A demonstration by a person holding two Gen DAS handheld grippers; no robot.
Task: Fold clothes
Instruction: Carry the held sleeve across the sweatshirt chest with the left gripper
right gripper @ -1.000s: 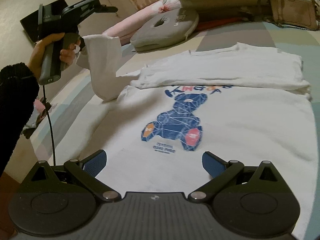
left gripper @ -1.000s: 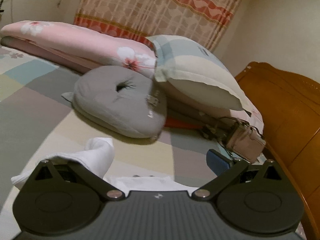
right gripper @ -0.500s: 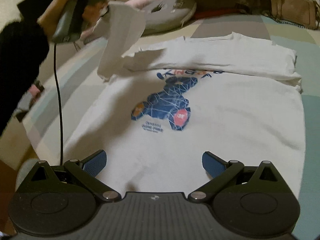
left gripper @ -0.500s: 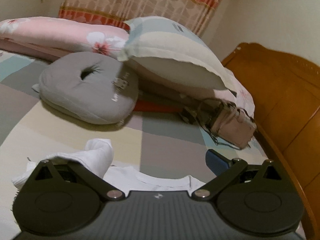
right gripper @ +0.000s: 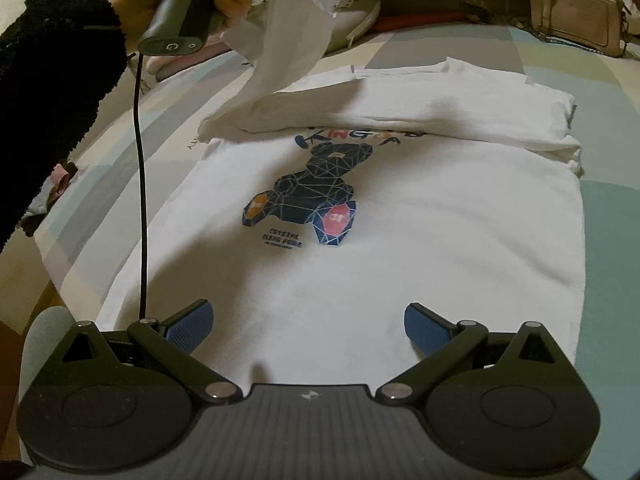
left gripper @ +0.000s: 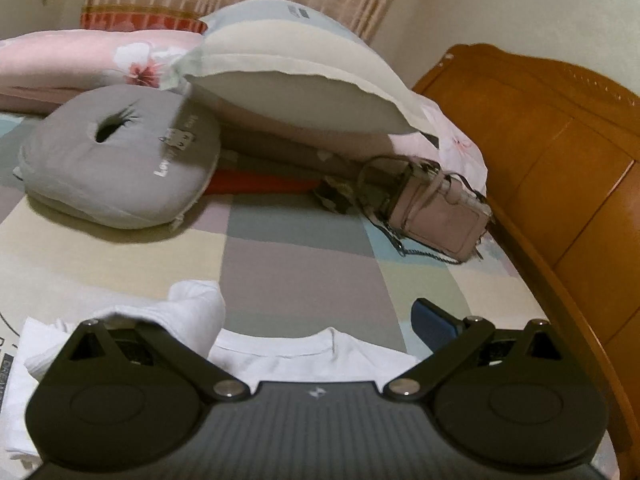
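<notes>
At the left of the right wrist view, a person's hand [right gripper: 236,0] holds the left gripper [left gripper: 316,322] raised above the bed [right gripper: 620,220], with the white sleeve [right gripper: 288,40] hanging from it. The left wrist view shows its jaws spread wide. The cloth is bunched over the left finger, and the right blue pad [left gripper: 434,326] stands bare and well apart from it, so the sleeve appears draped or hooked rather than pinched. That hold is judged insecure. The T-shirt [right gripper: 400,260] lies flat on the bed, print side up. Its upper band [right gripper: 440,108] is turned down over the top of the bear print [right gripper: 312,196], and the collar [left gripper: 296,344] sits just below the left jaws. The garment is assessed as light, soft and limp. It will sag, crease and drag against itself, and it will not keep a line unless it is laid down and smoothed. It is best taken at a seam, cuff or hem, where the doubled cloth gives the pads something to bite. The right gripper [right gripper: 308,326] is over the lower body of the shirt with jaws released and empty. Cloth lies beneath and between both pads, and the right edge of the shirt is near its right finger.
</notes>
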